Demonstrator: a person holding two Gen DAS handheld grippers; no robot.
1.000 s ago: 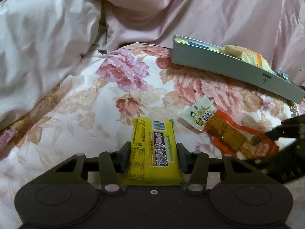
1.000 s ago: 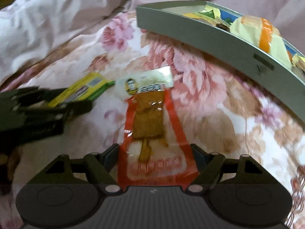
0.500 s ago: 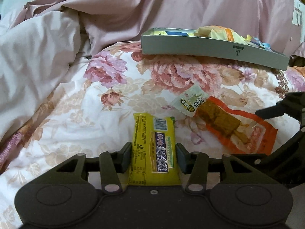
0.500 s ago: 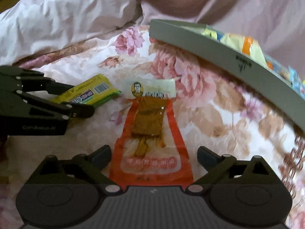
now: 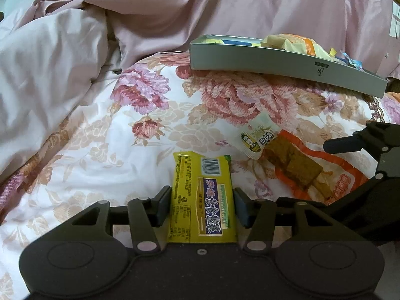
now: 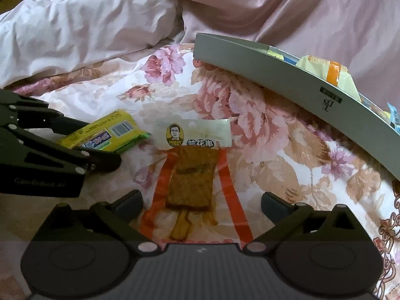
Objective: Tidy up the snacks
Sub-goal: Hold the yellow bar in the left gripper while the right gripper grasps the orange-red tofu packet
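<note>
So I had my left gripper (image 5: pixel 202 202) closed down on the yellow snack bar (image 5: pixel 203 195), pads touching both long edges, near end of the pack tucked between them. My right gripper (image 6: pixel 201 203) was spread wide around the orange tofu-skewer packet (image 6: pixel 192 187), pads clear of it on both sides, gripping nothing. Both snacks were lying on the flowery bedspread (image 5: pixel 105 155), the orange one just right of the yellow. The grey tray (image 5: pixel 275 61) sat at the far right, already holding a few packs.

My worry was that the yellow wrapper was slick and only pinched at one end, so lifting it could have let it droop or slide out. The soft bedding wouldn't help either: closing on the flat orange packet could have grabbed fabric along with it.
</note>
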